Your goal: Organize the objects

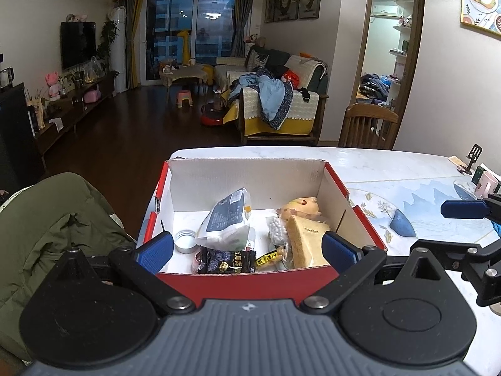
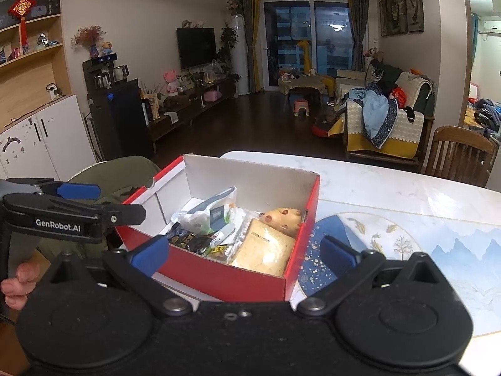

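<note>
A red cardboard box (image 1: 355, 216) with a white inside stands on the table, also in the right wrist view (image 2: 225, 279). It holds a grey-white snack bag (image 1: 227, 222), a yellow cake slice (image 1: 305, 241), a dark snack packet (image 1: 225, 261), a metal lid (image 1: 184, 241) and a spotted yellow toy (image 1: 302, 206). My left gripper (image 1: 247, 250) is open and empty, just in front of the box's near wall. My right gripper (image 2: 244, 255) is open and empty, at the box's near right corner; it also shows at the right edge of the left wrist view (image 1: 463, 210).
The white marble table (image 2: 375, 185) carries a blue landscape placemat (image 1: 422, 200). A pink mug (image 1: 487, 185) and a small stand (image 1: 471, 159) sit at the far right. A green jacket (image 1: 53, 228) lies on a chair at the left. A wooden chair (image 1: 368, 125) stands behind the table.
</note>
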